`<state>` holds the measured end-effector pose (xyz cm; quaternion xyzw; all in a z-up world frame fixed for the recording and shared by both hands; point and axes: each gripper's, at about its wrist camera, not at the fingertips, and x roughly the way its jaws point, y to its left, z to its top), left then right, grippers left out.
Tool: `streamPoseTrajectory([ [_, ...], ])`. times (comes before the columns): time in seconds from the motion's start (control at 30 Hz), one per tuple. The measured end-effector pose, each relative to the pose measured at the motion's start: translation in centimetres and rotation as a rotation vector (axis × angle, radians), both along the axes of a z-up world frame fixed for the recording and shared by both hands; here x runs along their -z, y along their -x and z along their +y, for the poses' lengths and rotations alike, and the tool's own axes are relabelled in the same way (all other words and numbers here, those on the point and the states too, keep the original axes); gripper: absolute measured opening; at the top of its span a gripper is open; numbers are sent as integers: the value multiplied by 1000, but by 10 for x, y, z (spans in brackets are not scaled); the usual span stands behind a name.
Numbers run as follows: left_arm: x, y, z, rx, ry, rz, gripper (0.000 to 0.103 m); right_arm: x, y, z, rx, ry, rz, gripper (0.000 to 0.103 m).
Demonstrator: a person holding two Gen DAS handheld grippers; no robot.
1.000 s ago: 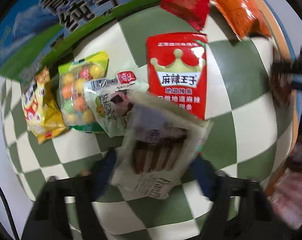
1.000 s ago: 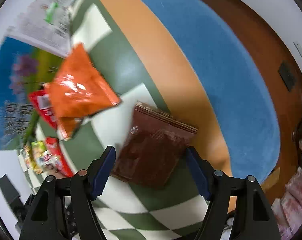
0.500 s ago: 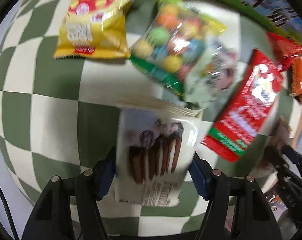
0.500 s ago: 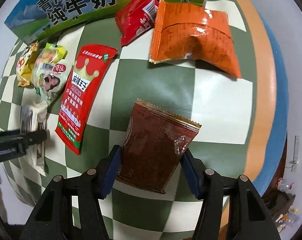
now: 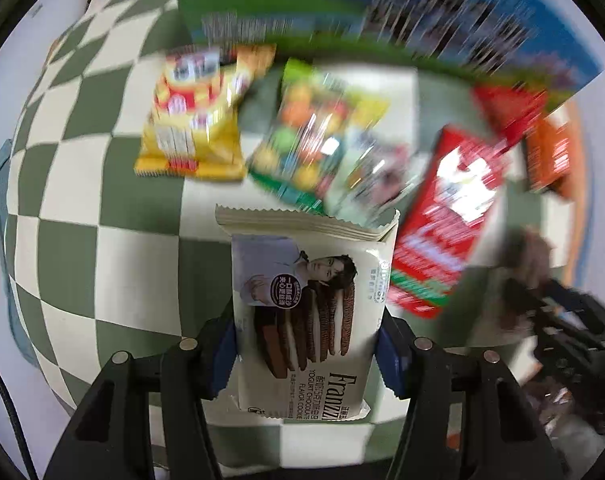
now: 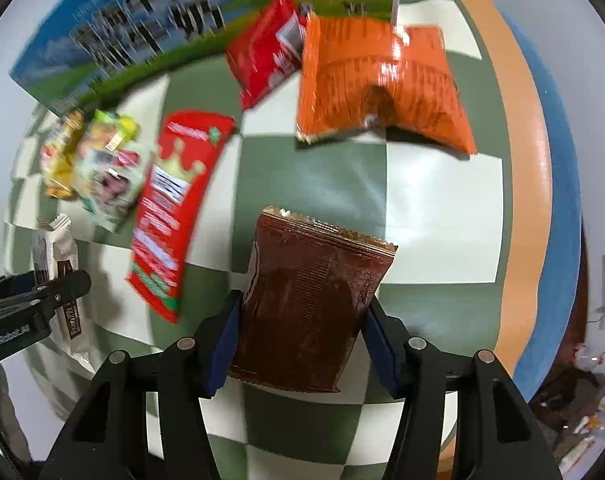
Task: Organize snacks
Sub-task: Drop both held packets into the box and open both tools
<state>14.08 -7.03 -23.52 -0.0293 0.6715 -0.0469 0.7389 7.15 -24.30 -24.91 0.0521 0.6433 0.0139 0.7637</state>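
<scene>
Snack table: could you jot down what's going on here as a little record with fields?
surface: green-and-white checkered cloth
left gripper: jaws shut on the white cookie packet
right gripper: jaws shut on the brown packet
lying on cloth: orange bag, long red packet, small red packet, yellow bag, colourful candy bag
behind snacks: blue-and-green milk carton box
image quality: background blurred

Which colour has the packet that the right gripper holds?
Dark brown packet with a golden crimped top edge; right wrist view shows it best.
</scene>
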Motion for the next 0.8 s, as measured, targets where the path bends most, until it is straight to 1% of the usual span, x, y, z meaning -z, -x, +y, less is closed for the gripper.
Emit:
streamPoseTrajectory([
  [0.03,-12,-2,-1,-3,24,-15,56,-9,2,1,2,-18,-13,60],
  [0.13,-63,-23,-6,-13,113,-81,56,-42,-3,0,0,-81,-67,60],
  [0.2,-88,-39,-8,-13,141,-116,56,-74,-13,-1,-7,-141,-116,60],
  [0.23,-102,-51,-7,-15,158,-137,56,-86,-18,-1,-15,-152,-134,60],
  [0.27,-118,-49,6,-26,172,-159,56,-101,-25,-1,-27,-161,-159,60],
  [0.3,-131,-63,6,-34,186,-183,56,-120,-36,-2,-36,-182,-192,60],
  [0.33,-141,-74,7,-35,190,-199,56,-133,-45,-3,-41,-198,-212,60],
  [0.37,-149,-76,13,-40,192,-209,56,-146,-57,-4,-48,-207,-234,60],
  [0.4,-157,-91,16,-46,198,-221,56,-159,-68,-7,-52,-208,-260,60],
  [0.43,-157,-102,25,-45,196,-224,56,-169,-79,-8,-58,-202,-278,60],
  [0.5,-157,-128,28,-56,189,-225,56,-187,-106,-7,-75,-171,-311,60],
  [0.53,-155,-145,27,-54,183,-220,56,-193,-117,-8,-81,-159,-320,60],
  [0.6,-153,-166,28,-62,165,-209,56,-198,-143,-10,-92,-131,-315,60],
  [0.67,-143,-187,30,-63,142,-183,56,-197,-162,-11,-100,-120,-298,60],
  [0.77,-126,-208,31,-68,113,-138,56,-186,-192,-6,-109,-96,-256,60],
  [0.8,-120,-210,31,-70,102,-127,56,-179,-202,-4,-116,-89,-230,60],
])
